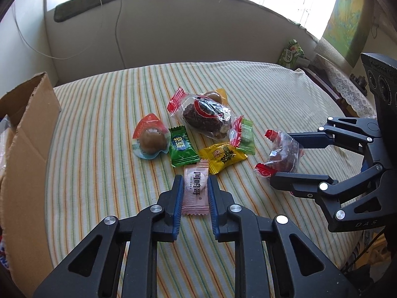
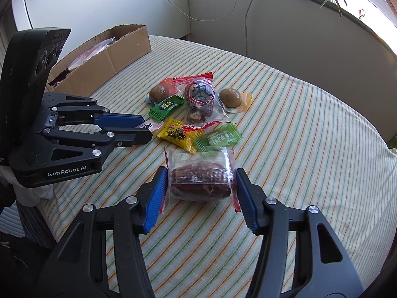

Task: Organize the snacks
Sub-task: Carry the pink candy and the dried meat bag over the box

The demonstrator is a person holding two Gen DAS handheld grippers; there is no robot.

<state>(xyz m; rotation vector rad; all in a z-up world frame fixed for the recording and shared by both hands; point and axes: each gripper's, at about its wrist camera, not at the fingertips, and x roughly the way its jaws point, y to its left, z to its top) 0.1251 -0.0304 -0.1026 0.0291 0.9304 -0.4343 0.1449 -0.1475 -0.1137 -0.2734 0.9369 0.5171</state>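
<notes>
My left gripper (image 1: 195, 181) is shut on a pink candy packet (image 1: 196, 191) lying on the striped cloth; the right wrist view shows the left gripper (image 2: 146, 129) from the side with the pink candy packet (image 2: 148, 125) peeking out. My right gripper (image 2: 201, 170) straddles a clear, red-edged packet of dark dried fruit (image 2: 201, 178), both pads touching its wrapper ends. From the left wrist view the right gripper (image 1: 285, 160) holds that fruit packet (image 1: 285, 154) at the right. The other snacks lie piled at the cloth's middle.
The pile holds a wrapped brown egg (image 1: 151, 140), a green candy (image 1: 182, 150), a yellow candy (image 1: 223, 157), a large clear fruit packet (image 1: 206, 118) and a pale green sachet (image 1: 245, 135). An open cardboard box (image 2: 119, 49) stands at the table's left edge. Cables hang behind.
</notes>
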